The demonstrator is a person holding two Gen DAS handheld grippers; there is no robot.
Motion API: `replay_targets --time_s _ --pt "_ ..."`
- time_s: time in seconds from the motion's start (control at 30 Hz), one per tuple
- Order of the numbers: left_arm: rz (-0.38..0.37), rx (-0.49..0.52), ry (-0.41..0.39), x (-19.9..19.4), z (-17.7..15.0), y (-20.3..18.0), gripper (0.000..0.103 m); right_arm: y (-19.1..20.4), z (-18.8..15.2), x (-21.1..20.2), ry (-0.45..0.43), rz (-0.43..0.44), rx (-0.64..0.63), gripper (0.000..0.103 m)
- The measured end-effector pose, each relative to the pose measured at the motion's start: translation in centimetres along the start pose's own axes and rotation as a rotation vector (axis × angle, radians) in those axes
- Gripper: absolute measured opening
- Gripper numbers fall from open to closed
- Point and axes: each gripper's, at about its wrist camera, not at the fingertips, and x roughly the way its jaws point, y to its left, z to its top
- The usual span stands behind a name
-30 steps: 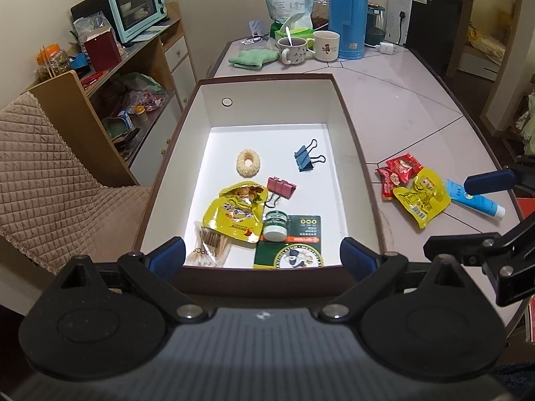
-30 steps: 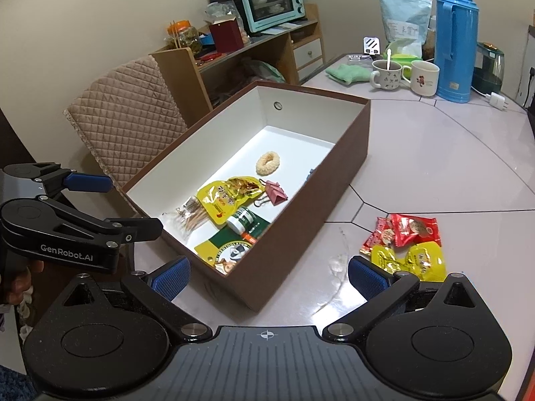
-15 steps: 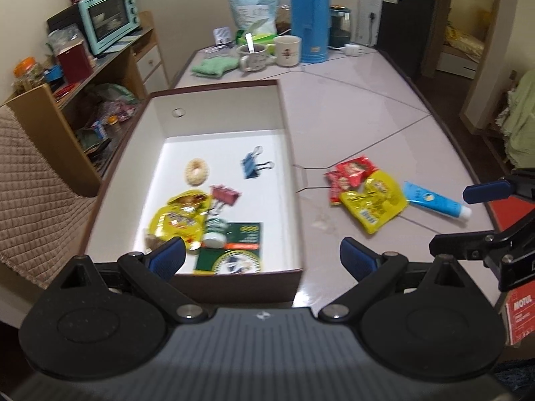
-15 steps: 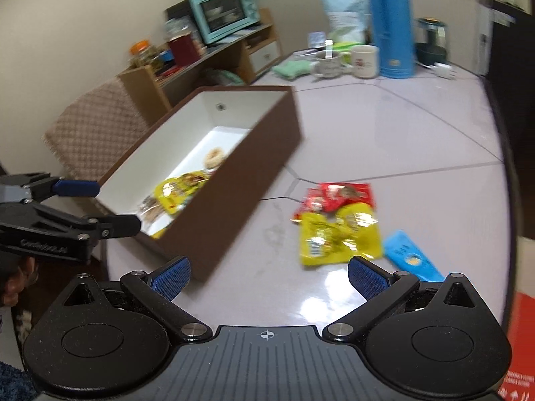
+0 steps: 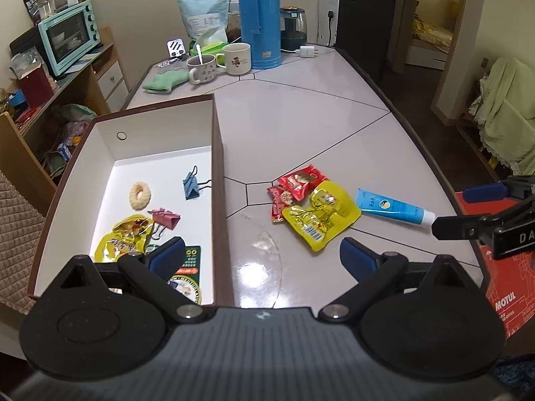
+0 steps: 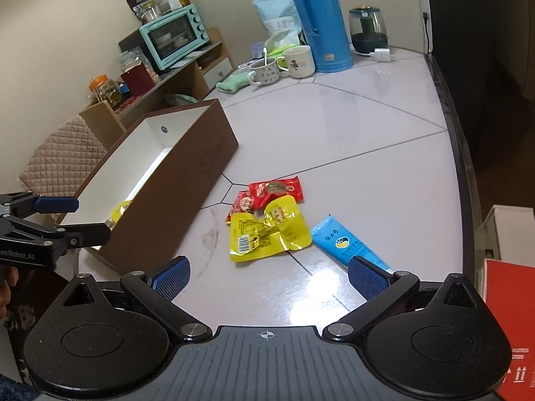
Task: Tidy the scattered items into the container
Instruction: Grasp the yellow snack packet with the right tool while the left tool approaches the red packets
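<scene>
Left wrist view: the brown, white-lined rectangular box (image 5: 219, 153) holds a ridged ring biscuit (image 5: 140, 195), blue binder clip (image 5: 191, 185), pink binder clip (image 5: 165, 219) and crinkled yellow packet (image 5: 122, 242). On the glossy tabletop (image 5: 301, 117) beside it lie a yellow foil pouch (image 5: 321, 219), red wrappers (image 5: 296, 185) and a blue tube (image 5: 393, 208). The left hand-held gripper (image 5: 261, 255) and right hand-held gripper (image 6: 269, 272) both stand apart, empty.

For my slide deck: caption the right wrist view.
Open right gripper hovers over yellow snack pouch, red packets and blue tube beside the brown box.
</scene>
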Motion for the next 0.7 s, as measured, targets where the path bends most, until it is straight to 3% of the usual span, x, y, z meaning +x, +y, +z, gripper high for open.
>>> replay_targets --time_s 0.27,0.57,0.63,0.67,0.7 --pt "0.015 -0.009 0.020 1.4 1.0 0.1 0.097 -1.9 1.1 3.5 0.040 0.067 -0.028 0.102" --pt "0.033 -0.040 0.061 4.1 2.9 1.4 0.097 -2.4 3.4 10.6 0.112 0.111 -0.149 0.102" --pt "0.033 -0.047 0.071 4.9 3.4 1.8 0.097 -2.4 3.7 12.4 0.128 0.116 -0.173 0.094" --pt "0.033 -0.050 0.076 5.3 3.7 2.0 0.097 -2.5 3.9 13.4 0.138 0.116 -0.185 0.081" --pt "0.033 -0.053 0.081 5.7 3.9 2.1 0.097 -2.6 4.0 14.4 0.153 0.114 -0.193 0.081"
